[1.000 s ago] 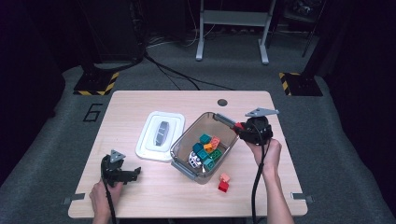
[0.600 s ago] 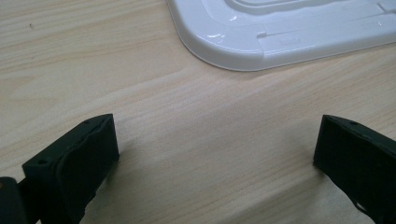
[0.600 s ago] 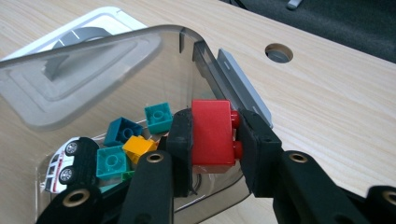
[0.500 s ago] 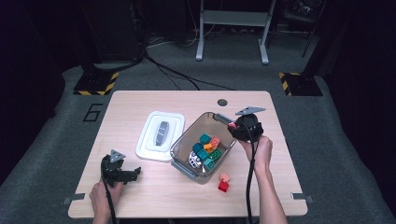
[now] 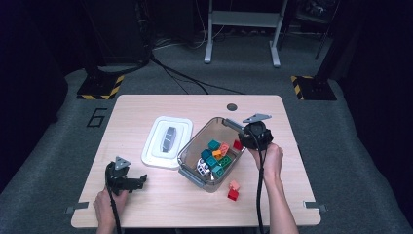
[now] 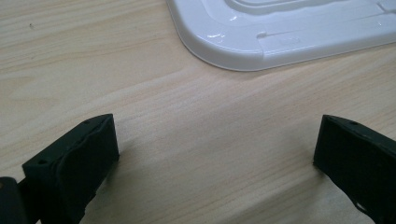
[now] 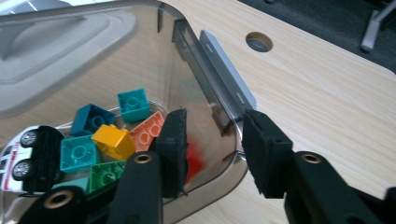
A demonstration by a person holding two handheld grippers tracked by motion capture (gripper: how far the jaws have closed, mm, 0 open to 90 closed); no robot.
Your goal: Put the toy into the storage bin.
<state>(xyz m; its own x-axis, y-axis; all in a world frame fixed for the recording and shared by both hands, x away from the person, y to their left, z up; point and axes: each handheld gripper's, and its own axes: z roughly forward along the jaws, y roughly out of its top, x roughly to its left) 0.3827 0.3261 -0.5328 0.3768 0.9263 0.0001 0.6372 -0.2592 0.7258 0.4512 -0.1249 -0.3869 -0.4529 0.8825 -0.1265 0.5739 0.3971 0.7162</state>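
So the red brick (image 5: 237, 145) is down inside the clear plastic bin (image 5: 191, 152), tucked against the far right corner wall, just beside the orange (image 7: 149, 129) and teal bricks (image 7: 133, 104) and a toy car (image 7: 25, 156).

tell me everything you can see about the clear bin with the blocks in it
The clear bin is a see-through, smoke-tinted plastic tub with rounded corners and a grey latch handle at each short end. It sits upright and open on the wooden table, turned at an angle, beside its white lid. Inside lie teal, green, orange, yellow and red blocks and a toy car. The right hand-held gripper straddles its far corner wall, jaws just opening, red block beneath.
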